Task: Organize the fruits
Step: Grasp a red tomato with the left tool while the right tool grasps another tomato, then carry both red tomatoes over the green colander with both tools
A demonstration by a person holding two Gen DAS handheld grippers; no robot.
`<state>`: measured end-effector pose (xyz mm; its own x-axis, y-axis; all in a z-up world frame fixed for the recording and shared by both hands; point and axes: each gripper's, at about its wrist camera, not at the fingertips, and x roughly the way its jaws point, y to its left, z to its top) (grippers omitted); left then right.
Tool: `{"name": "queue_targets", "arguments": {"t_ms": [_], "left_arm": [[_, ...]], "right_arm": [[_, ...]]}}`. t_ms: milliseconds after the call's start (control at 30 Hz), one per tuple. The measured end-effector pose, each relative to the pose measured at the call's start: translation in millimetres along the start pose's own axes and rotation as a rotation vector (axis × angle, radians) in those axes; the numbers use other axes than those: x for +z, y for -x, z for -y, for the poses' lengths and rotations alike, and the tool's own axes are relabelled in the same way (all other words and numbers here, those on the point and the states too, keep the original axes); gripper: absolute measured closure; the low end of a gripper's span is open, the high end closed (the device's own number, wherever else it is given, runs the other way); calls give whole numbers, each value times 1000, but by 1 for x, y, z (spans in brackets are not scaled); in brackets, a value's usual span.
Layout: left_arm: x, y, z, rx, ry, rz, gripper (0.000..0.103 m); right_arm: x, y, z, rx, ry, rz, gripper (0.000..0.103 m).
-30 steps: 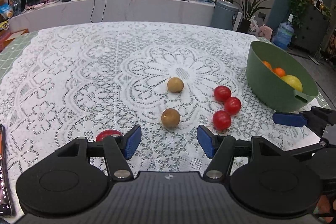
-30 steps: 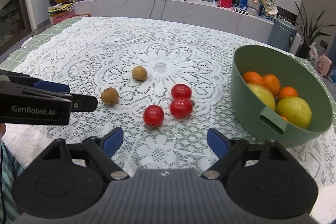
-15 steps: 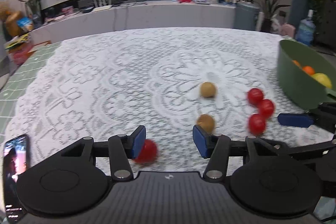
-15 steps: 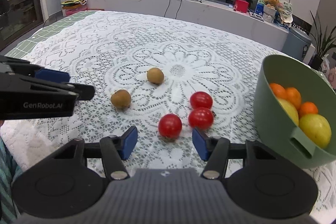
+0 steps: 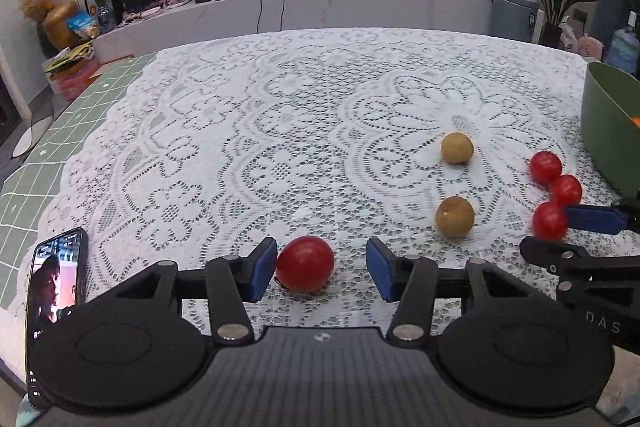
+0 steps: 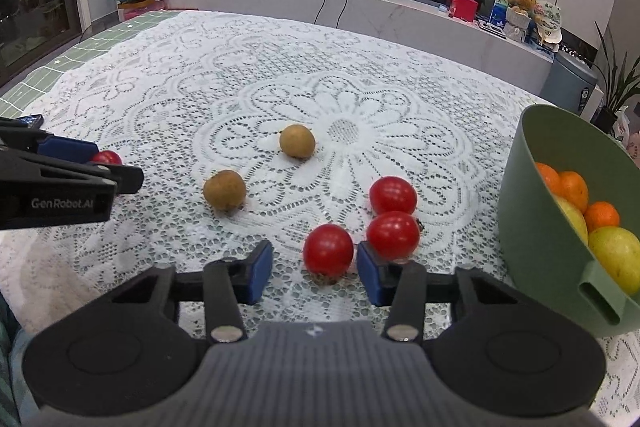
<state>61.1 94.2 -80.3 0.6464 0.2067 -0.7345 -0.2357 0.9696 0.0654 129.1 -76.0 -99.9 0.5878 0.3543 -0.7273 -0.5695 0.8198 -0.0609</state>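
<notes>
Left wrist view: one red tomato [image 5: 305, 263] lies on the lace cloth [image 5: 280, 131] between the fingers of the left gripper [image 5: 322, 269]. The left pad sits just beside the tomato; contact cannot be confirmed. The right pad stands clear of it. Fingers apart, gripping nothing.

Right wrist view: a second tomato [image 6: 328, 249] lies between the fingers of the right gripper [image 6: 315, 273], nearer the right pad, gap visible on both sides. Fingers spread, nothing held. Two more tomatoes [image 6: 393, 195] [image 6: 393, 235] sit at about 1 o'clock from it, touching each other; the nearer one overlaps the right fingertip in the picture, so contact there cannot be judged.

Two brown round fruits, one [image 6: 224, 190] at 10 o'clock and one [image 6: 297, 141] at 12 o'clock of the right gripper, are well apart from each other.

The green bowl [image 6: 532, 195] stands at 3 o'clock in the right view, cut off by the frame edge. Inside it show oranges [image 6: 574, 187] and a yellow-green fruit [image 6: 618, 255], partly hidden by the wall. In the left view only a slice of the bowl shows.

The first tomato is mostly hidden behind the left gripper in the right view.

A phone [image 5: 54, 291] lies at 9 o'clock of the left gripper on the desk [image 5: 36, 155], its lower end hidden by the gripper body.
</notes>
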Motion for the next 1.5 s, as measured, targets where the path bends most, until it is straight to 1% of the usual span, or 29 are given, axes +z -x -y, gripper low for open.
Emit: {"name": "queue_targets", "arguments": {"t_ms": [100, 133, 167, 233, 267, 433, 500, 533, 633, 800, 1133, 1500], "left_arm": [[-1, -2, 0, 24, -7, -12, 47], [-1, -3, 0, 32, -10, -17, 50], [-1, -3, 0, 36, -10, -21, 52], [-1, -4, -1, 33, -2, -30, 56], [-2, -4, -1, 33, -1, -34, 57], [-3, -5, 3, 42, -23, -39, 64], [-3, -5, 4, 42, -28, -39, 66], [-3, -5, 4, 43, -30, -39, 66], [-2, -5, 4, 39, -26, -40, 66], [2, 4, 6, 30, -29, -18, 67], [14, 28, 14, -54, -9, 25, 67], [33, 58, 45, -189, -24, 74, 67]], "right_arm": [[0, -3, 0, -2, -2, -5, 64], [0, -4, 1, -2, -3, -5, 64], [0, -5, 0, -2, -5, -4, 65], [1, -6, 1, -5, -7, -5, 67], [1, -6, 1, -8, -7, -5, 69], [1, -6, 2, -10, -3, -3, 72], [1, -6, 2, -15, 4, 1, 78], [1, -6, 2, -17, 6, 2, 78], [1, -4, 3, -11, 0, 3, 78], [1, 4, 3, -12, 0, 21, 79], [-4, 33, 15, -24, -32, 60, 79], [-6, 72, 37, -65, -76, 139, 79]]}}
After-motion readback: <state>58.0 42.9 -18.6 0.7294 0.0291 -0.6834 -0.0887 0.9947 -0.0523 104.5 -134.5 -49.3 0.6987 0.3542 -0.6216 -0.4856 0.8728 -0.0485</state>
